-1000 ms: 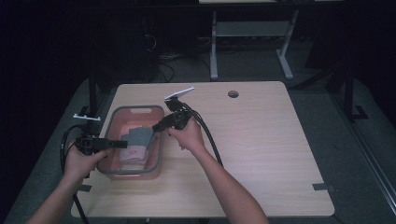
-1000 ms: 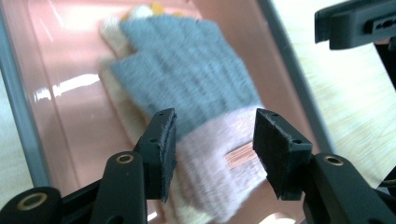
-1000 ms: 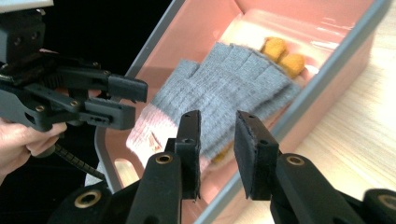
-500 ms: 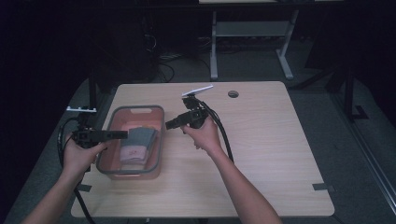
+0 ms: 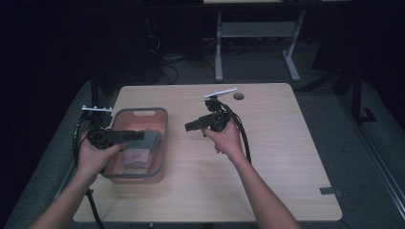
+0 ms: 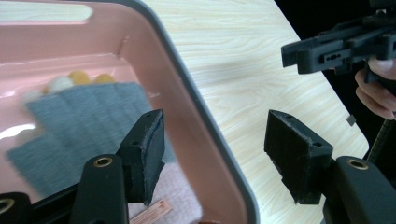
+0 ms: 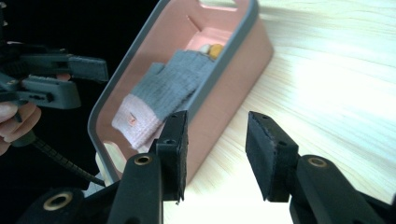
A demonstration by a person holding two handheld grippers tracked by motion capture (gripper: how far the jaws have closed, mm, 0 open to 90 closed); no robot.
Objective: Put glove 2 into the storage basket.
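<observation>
A pink bin with a grey rim (image 5: 165, 143) stands at the table's left. In it lies a grey knitted glove with a pink cuff (image 5: 141, 150) (image 6: 79, 121) (image 7: 173, 88). My left gripper (image 5: 141, 136) (image 6: 217, 158) hovers over the bin, pointing right, open, above the bin's rim (image 6: 205, 126). My right gripper (image 5: 187, 126) (image 7: 219, 149) hangs over bare table just right of the bin, pointing left at its wall (image 7: 233, 60), open. Both pairs of jaws have just been opening, and nothing is gripped between them.
Small yellow and white round things (image 6: 79, 77) (image 7: 210, 48) lie at the bin's far end behind the glove. The wooden table (image 5: 286, 157) has a cable hole (image 5: 238, 96) at the back and a tape mark (image 5: 330, 191) front right. Cables trail from both grippers.
Both grippers were at the glove inside the bin. The right one has drawn away to the right, out over the table. The left one has backed off a little. The glove stays in the bin.
</observation>
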